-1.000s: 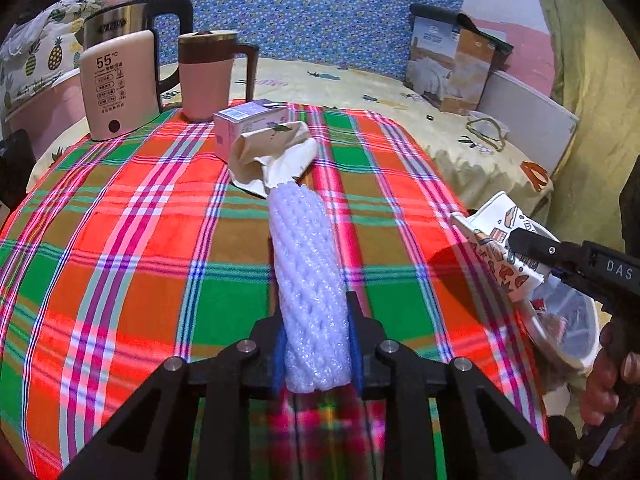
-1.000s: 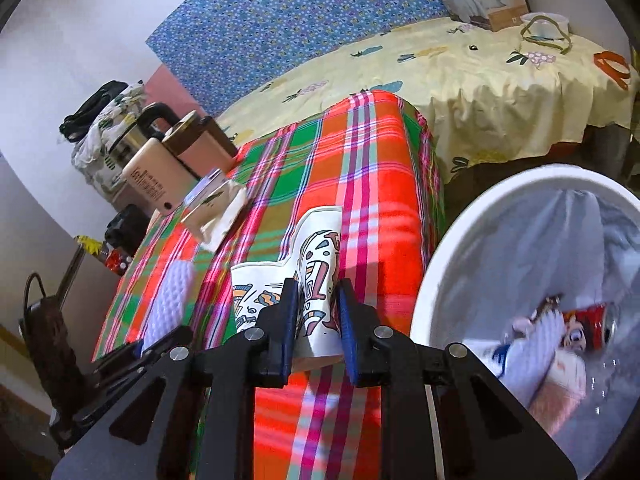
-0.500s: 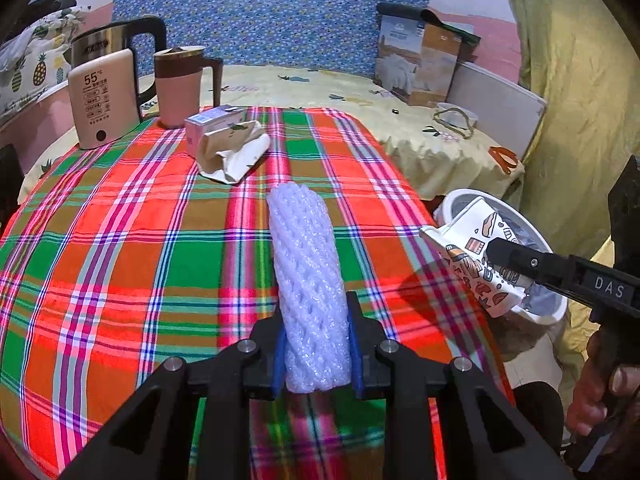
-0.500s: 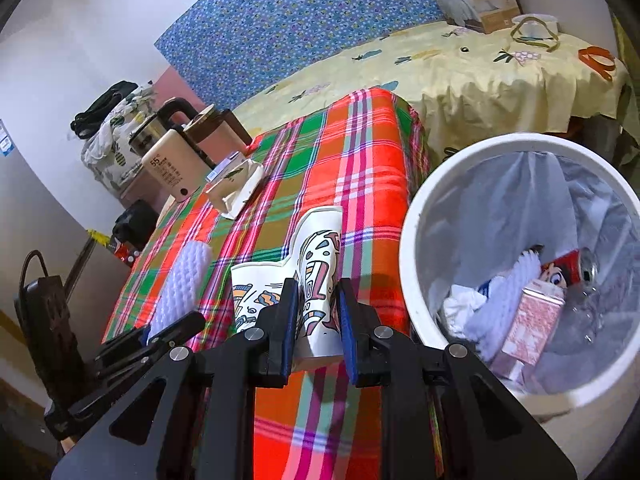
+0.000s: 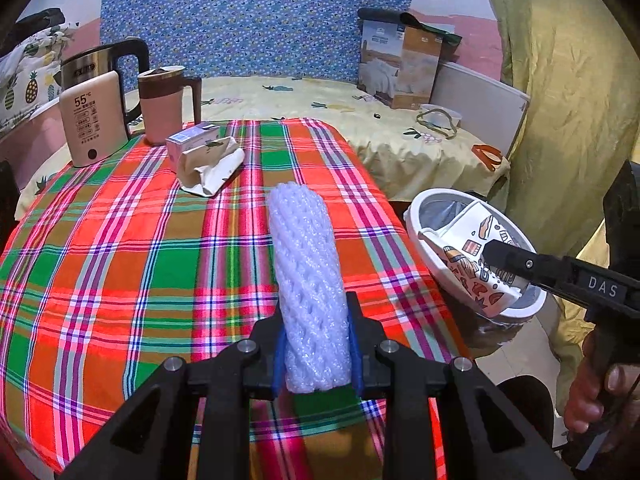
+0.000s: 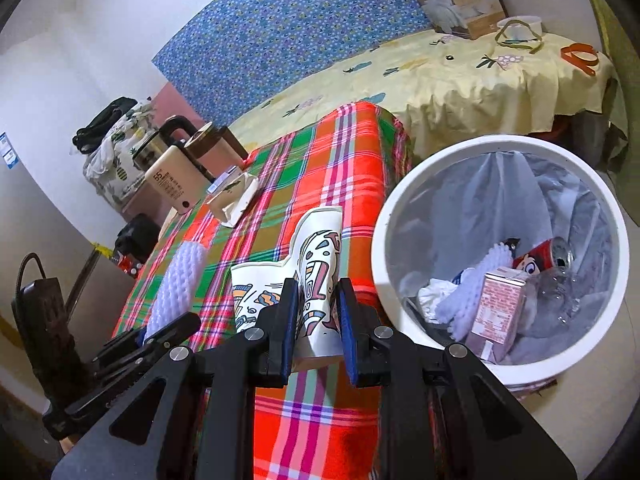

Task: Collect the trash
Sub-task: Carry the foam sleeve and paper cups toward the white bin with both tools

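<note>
My left gripper [image 5: 317, 344] is shut on a white foam net sleeve [image 5: 308, 272] and holds it above the plaid tablecloth [image 5: 120, 248]. My right gripper [image 6: 318, 316] is shut on a crushed printed paper cup [image 6: 316, 264], held at the table's right edge beside the white trash bin [image 6: 400, 208]. In the left wrist view the cup [image 5: 468, 264] hangs over the bin's rim [image 5: 424, 204]. The bin holds a red can [image 6: 544, 254], a pink carton [image 6: 498, 308], a clear bottle and foam. A crumpled beige paper bag [image 5: 208, 166] and a small box [image 5: 192, 140] lie on the table.
A beige kettle [image 5: 94, 120], a steel kettle [image 5: 100, 64] and a pink jug [image 5: 162, 106] stand at the table's far left. A bed with yellow cloth [image 5: 320, 104] and a cardboard box [image 5: 400, 64] lies beyond. A power strip [image 6: 44, 312] is at left.
Both grippers have pulled back and risen with their loads. The cup has moved right, from over the table edge to over the bin's rim; the bin now shows in full.
</note>
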{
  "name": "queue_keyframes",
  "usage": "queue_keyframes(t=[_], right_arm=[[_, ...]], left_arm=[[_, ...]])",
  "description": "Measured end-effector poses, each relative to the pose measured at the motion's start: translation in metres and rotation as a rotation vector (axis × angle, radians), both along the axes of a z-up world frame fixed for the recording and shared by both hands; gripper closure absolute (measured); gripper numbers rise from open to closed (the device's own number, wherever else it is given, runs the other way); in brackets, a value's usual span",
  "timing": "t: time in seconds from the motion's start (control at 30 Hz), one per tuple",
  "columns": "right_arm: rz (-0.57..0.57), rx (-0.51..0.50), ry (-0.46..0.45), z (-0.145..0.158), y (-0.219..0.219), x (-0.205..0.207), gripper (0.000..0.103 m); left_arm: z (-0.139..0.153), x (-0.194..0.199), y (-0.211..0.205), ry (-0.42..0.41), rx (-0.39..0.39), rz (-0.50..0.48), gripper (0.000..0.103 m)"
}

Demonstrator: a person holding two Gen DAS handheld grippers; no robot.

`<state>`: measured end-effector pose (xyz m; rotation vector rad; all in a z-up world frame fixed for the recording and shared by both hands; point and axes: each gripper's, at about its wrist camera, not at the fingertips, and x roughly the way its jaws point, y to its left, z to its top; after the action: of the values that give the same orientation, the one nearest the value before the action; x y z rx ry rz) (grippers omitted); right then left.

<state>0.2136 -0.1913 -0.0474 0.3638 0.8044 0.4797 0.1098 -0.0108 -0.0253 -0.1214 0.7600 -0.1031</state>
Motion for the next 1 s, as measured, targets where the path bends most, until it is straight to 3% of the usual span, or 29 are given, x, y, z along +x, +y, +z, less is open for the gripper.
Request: queue_keyframes(t=[0.5,1.0], right_arm=[[-0.073,0.024,-0.012,0.0,-0.036,-0.001,0.081],[-0.215,-0.011,-0.011,-0.004,-0.089,0.011,0.081]], left_arm=[[0.005,0.015,-0.035,-0.001,0.017,-0.059,0.077],[0.007,0.053,-0.088,-0.003,0.025,-0.186,0.077]])
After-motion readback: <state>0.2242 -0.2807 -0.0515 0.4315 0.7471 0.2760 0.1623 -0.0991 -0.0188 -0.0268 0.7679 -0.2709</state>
